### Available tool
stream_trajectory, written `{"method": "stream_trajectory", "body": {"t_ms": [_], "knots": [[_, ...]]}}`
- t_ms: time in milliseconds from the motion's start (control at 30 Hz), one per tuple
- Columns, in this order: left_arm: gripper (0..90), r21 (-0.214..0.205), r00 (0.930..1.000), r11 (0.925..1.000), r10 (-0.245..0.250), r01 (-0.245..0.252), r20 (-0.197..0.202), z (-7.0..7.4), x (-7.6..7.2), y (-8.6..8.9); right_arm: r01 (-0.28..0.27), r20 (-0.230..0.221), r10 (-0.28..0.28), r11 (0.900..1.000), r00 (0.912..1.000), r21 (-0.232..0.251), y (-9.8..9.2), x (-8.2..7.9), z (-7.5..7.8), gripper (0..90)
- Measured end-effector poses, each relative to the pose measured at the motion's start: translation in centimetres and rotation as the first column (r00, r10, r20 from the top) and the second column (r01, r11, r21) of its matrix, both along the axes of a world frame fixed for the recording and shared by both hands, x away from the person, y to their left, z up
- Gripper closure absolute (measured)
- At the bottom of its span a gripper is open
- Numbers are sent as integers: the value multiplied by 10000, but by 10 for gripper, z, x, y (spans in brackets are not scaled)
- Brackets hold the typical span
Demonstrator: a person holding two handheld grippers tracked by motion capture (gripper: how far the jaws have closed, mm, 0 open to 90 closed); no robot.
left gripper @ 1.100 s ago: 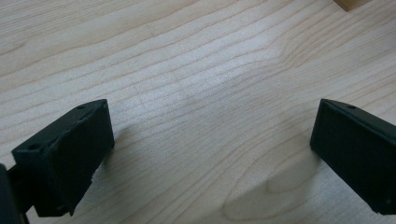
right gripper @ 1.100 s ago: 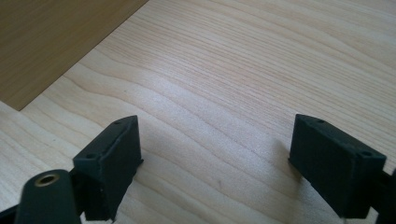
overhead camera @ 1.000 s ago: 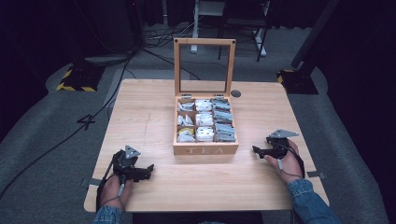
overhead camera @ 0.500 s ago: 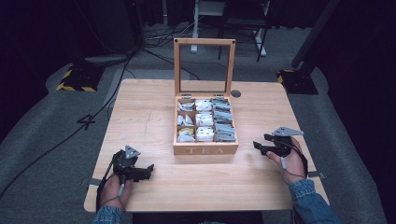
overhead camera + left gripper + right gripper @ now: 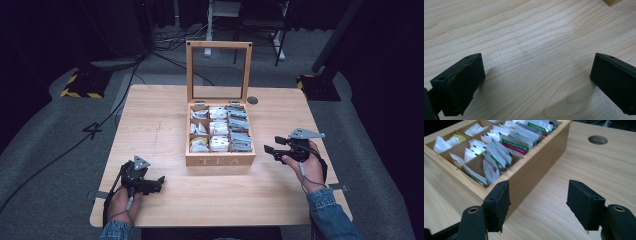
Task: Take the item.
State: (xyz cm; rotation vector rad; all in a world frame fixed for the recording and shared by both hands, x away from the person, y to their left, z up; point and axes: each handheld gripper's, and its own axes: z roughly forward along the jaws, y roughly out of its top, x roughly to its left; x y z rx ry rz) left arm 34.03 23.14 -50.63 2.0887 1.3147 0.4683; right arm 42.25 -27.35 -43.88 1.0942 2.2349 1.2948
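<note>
Tea box [image 5: 220,160] of pale wood sits at the centre of the wooden table [image 5: 165,120], its glass-paned lid [image 5: 218,70] standing upright at the box's 12 o'clock edge and "TEA" lettered on the front wall at 6 o'clock. Rigid, square-cornered and smooth-sided, the box looks moderately heavy and likely to slide on the grained tabletop; a hold across one of its thin walls would seem surest, while the hinged lid could swing if jolted. Inside, wooden dividers form compartments packed with tea sachets [image 5: 499,157], white paper packets, some with green and red print, thin, light and easily creased; judging by how they stand on edge, pinching one by its top edge looks best. At the box's 3 o'clock, the right gripper [image 5: 272,150] is raised off the table, its jaws parted with nothing between them, having just narrowed somewhat. At 7 o'clock, the left gripper [image 5: 159,181] rests low on the table, its jaws wide apart over bare wood.
</note>
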Motion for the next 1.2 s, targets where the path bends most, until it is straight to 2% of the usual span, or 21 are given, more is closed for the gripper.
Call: {"method": "stream_trajectory", "body": {"t_ms": [167,333,567,900,1200], "knots": [[0,28,10000,10000,-19,19,-9,0,0,0,-37,171,35,9999,9998,148,7,-2,8,362],[0,17,10000,10000,-18,18,-7,0,0,0,-40,682,-15,9968,9977,797,12,-6,17,380],[0,7,10000,10000,-11,11,-7,0,0,0,-299,901,203,9939,9957,1063,21,-9,28,382],[0,48,10000,10000,21,-21,2,0,-1,1,-821,536,757,9881,9957,1302,42,-7,34,468],[0,39,9999,9999,157,-157,0,0,-5,3,-1574,170,1566,9783,9875,1345,74,2,39,543]]}}
